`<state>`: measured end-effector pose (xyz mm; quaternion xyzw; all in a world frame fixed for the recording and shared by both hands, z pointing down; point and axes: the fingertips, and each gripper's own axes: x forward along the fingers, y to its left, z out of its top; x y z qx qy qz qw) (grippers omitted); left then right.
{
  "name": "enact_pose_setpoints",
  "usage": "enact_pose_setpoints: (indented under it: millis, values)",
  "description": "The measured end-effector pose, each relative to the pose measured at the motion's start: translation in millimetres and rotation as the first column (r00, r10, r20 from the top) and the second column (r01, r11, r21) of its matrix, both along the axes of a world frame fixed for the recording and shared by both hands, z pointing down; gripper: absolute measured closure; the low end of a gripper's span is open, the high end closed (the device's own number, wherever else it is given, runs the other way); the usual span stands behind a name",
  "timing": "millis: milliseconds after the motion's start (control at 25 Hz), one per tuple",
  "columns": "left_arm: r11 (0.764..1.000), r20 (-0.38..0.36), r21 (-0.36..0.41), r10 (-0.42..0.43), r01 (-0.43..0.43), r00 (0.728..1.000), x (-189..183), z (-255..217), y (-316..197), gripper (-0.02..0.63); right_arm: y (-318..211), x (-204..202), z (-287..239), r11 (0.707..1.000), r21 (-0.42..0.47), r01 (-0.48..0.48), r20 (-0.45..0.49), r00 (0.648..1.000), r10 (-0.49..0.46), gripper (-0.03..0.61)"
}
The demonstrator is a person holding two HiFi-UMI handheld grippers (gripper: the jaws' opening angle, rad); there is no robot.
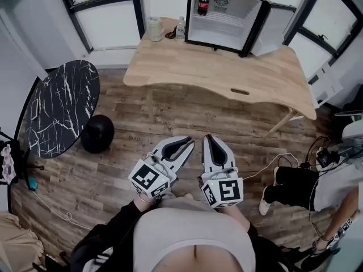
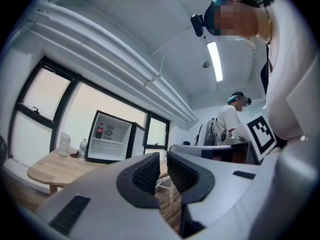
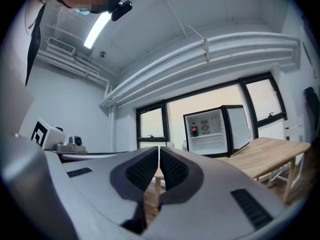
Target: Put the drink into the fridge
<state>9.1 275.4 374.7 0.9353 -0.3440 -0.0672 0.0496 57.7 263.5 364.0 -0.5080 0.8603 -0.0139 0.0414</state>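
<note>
A small black fridge [image 1: 227, 17] stands open at the far side of a wooden table [image 1: 227, 75]. A cola bottle [image 1: 203, 4] stands upright on its top shelf. The bottle [image 2: 99, 131] and the fridge [image 2: 110, 144] also show far off in the left gripper view, and the bottle [image 3: 194, 129] shows again in the right gripper view. My left gripper [image 1: 190, 143] and right gripper [image 1: 209, 138] hang close to my body over the floor, well short of the table. Both point level toward the fridge. Each has its pads together with nothing between them.
A clear water bottle [image 1: 180, 28] and a white cup [image 1: 155, 29] stand on the table left of the fridge. The fridge door [image 1: 275, 30] swings out to the right. A round black marble table [image 1: 59, 106] and a black ball [image 1: 97, 133] are at left. A person [image 1: 317, 188] and cables are at right.
</note>
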Motion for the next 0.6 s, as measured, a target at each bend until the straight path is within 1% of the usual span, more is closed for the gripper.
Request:
enact_pose_setpoints:
  millis: [280, 600]
  values:
    - [1.000, -0.002, 0.012, 0.006, -0.006, 1.000, -4.1, -2.4, -3.1, 0.565, 1.8, -2.0, -1.7, 1.000, 0.023, -0.019, -0.035, 0.999, 0.019, 0.551]
    - [1.000, 0.005, 0.015, 0.013, -0.013, 1.000, -4.0, -3.7, -3.5, 0.565, 0.5, -3.7, 0.4, 1.000, 0.014, -0.021, -0.032, 0.999, 0.021, 0.552]
